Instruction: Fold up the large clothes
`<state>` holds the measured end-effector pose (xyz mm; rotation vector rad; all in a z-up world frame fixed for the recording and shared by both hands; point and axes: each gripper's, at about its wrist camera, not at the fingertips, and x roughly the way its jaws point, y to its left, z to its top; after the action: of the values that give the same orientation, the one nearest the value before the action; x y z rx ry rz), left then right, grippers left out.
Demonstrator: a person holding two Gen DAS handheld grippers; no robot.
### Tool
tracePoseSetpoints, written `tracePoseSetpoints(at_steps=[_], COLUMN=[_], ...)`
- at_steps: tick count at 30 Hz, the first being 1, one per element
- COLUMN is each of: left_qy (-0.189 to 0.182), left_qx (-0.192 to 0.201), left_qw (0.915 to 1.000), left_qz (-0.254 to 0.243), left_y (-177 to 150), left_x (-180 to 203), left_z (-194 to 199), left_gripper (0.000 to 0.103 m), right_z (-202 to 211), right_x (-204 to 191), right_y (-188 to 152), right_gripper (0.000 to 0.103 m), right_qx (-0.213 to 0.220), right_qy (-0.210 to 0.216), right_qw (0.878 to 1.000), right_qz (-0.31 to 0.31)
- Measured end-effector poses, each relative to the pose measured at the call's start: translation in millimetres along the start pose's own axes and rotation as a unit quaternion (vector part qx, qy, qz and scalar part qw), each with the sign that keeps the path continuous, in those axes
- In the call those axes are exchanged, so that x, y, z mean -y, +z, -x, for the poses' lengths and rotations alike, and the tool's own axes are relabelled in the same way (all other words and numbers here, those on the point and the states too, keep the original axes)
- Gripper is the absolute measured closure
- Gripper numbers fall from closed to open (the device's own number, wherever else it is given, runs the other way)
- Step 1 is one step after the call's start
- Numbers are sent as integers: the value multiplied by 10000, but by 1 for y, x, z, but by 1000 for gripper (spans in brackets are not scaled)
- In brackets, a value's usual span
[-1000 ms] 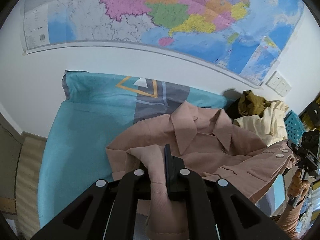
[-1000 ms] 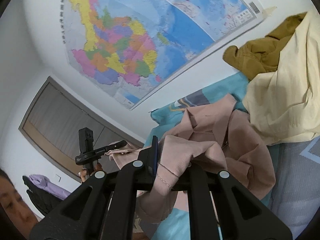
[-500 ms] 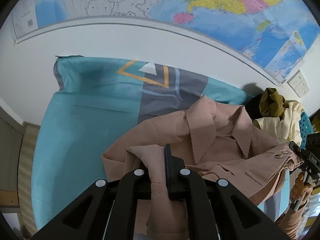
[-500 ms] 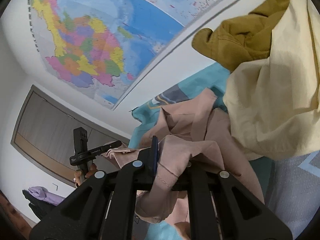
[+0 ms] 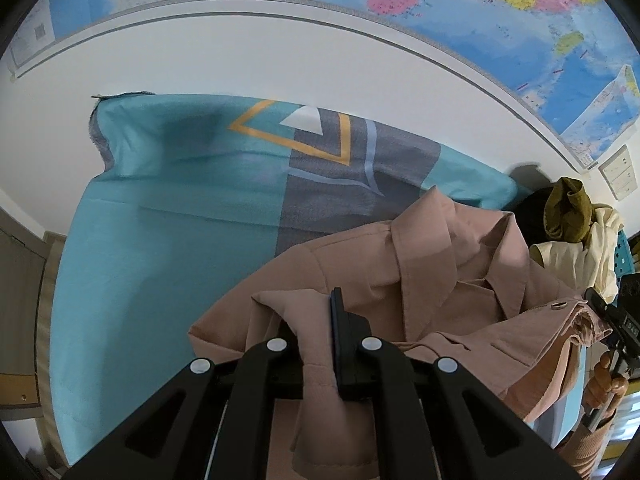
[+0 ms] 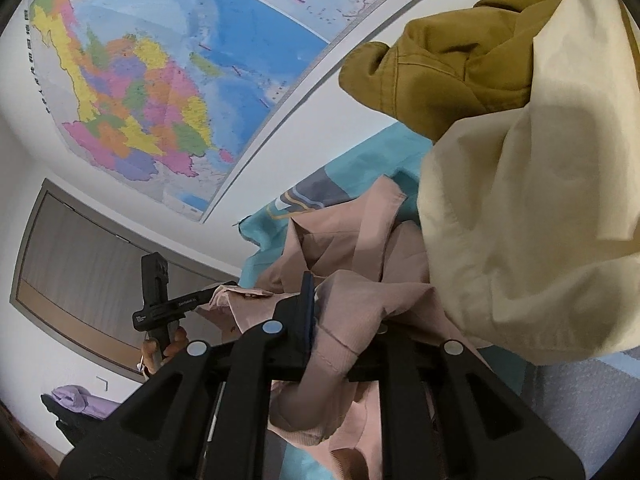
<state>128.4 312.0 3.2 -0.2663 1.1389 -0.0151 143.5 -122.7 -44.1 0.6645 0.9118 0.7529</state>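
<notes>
A dusty pink collared shirt (image 5: 432,276) lies crumpled on a teal and grey bed sheet (image 5: 160,248), collar toward the wall. My left gripper (image 5: 320,320) is shut on a fold of its pink fabric, likely a sleeve end, which hangs down between the fingers. My right gripper (image 6: 320,312) is shut on another part of the shirt (image 6: 360,280), likely a cuff. In the left wrist view the right gripper (image 5: 600,312) shows at far right, pinching the shirt's buttoned edge. In the right wrist view the left gripper (image 6: 208,298) shows at left, holding pink cloth.
A pile with a cream garment (image 6: 528,216) and an olive-brown garment (image 6: 440,64) sits on the bed close by the right gripper; it also shows in the left wrist view (image 5: 568,240). A wall map (image 5: 440,8) hangs above the bed. A door (image 6: 80,264) stands at left.
Both grippers have dropped lower and closer to the bed, keeping their hold on the pink shirt. The cream and olive pile now looms larger in the right wrist view.
</notes>
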Motion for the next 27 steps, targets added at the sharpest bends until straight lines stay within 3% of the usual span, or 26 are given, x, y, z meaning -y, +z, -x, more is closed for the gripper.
tracePoseSetpoints(at_steps=[5, 12, 13, 14, 16, 18, 20, 23, 27], left_qy=[61, -33, -76, -160, -401, -771, -954, -898, -180], left_qx=[-41, -260, -312, -370, -260, -161, 93, 219, 162], left_qw=[10000, 9997, 9994, 9990, 9985, 9966, 9954, 9953, 9952], left_qz=[-13, 19, 106, 210, 258, 231, 92, -292, -943], left_y=[4, 11, 11, 11, 11, 6, -3, -18, -37], left_x=[2, -4, -7, -11, -16, -18, -19, -12, 10], left_z=[-8, -27, -29, -30, -26, -16, 1, 16, 10], left_gripper=[95, 90, 86, 74, 62, 35, 33, 26, 26], right_z=[0, 7, 8, 9, 11, 12, 15, 23, 29], right_x=[2, -11, -12, -13, -14, -8, -5, -4, -41], right_y=[1, 4, 5, 5, 6, 8, 12, 18, 9], right_gripper=[85, 69, 63, 61, 59, 53, 53, 49, 48], right_qx=[-29, 116, 141, 169, 215, 239, 350, 461, 466], right_qy=[-58, 88, 132, 151, 122, 184, 113, 122, -133], right_qw=[10000, 9999, 9998, 9997, 9997, 9991, 9986, 9978, 9978], right_qz=[-36, -47, -65, -84, -93, -304, -387, -455, 453])
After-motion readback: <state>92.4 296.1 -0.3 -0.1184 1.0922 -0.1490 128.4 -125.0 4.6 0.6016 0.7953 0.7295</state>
